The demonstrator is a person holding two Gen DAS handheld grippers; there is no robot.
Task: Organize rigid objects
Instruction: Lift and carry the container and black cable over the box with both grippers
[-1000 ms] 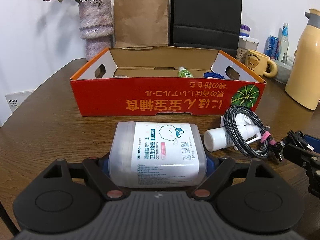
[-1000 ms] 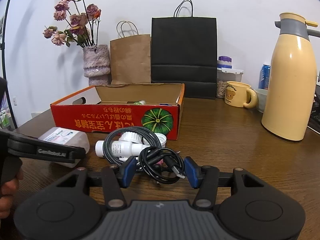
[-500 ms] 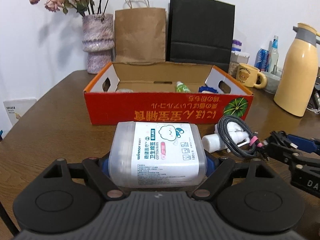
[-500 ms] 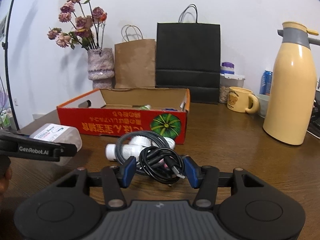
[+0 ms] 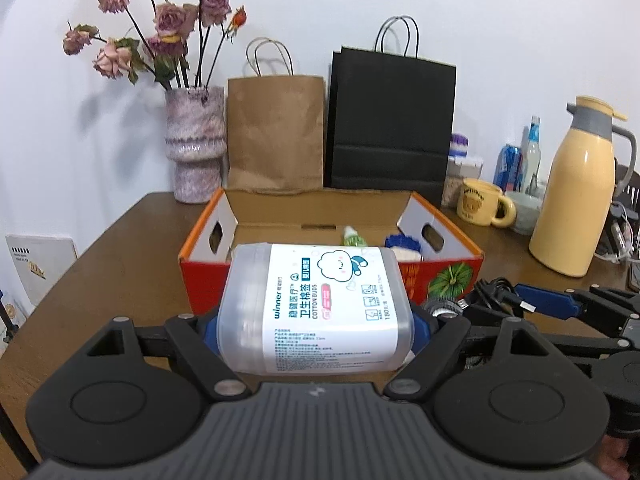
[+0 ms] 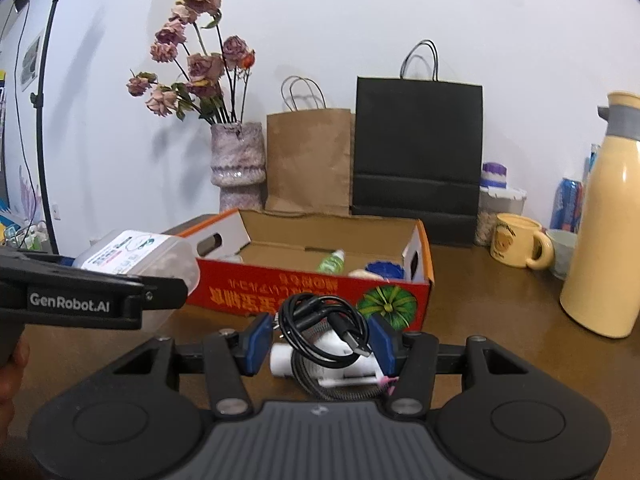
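Left wrist view, grip: the cotton bud container is pinched across its width by the left gripper, blue pads pressed on both sides, label up.
Left wrist view, position: the container is held clear of the table, its far end overlapping the near wall of the red cardboard box at 12 o'clock.
Left wrist view, advice: the near wall is best cleared fully before any lowering; a free patch of box floor at 11 o'clock looks preferable, since a green bottle and a blue item are already lying toward 1 o'clock.
Right wrist view, grip: a coiled black cable is squeezed between the narrowed fingers of the right gripper.
Right wrist view, below: a white pump bottle and a braided cable are seen under the coil; contact cannot be told.
Right wrist view, advice: loose loops are likely to snag, so a steady carry toward 12 o'clock is advised, well apart from the other gripper at 9 o'clock.
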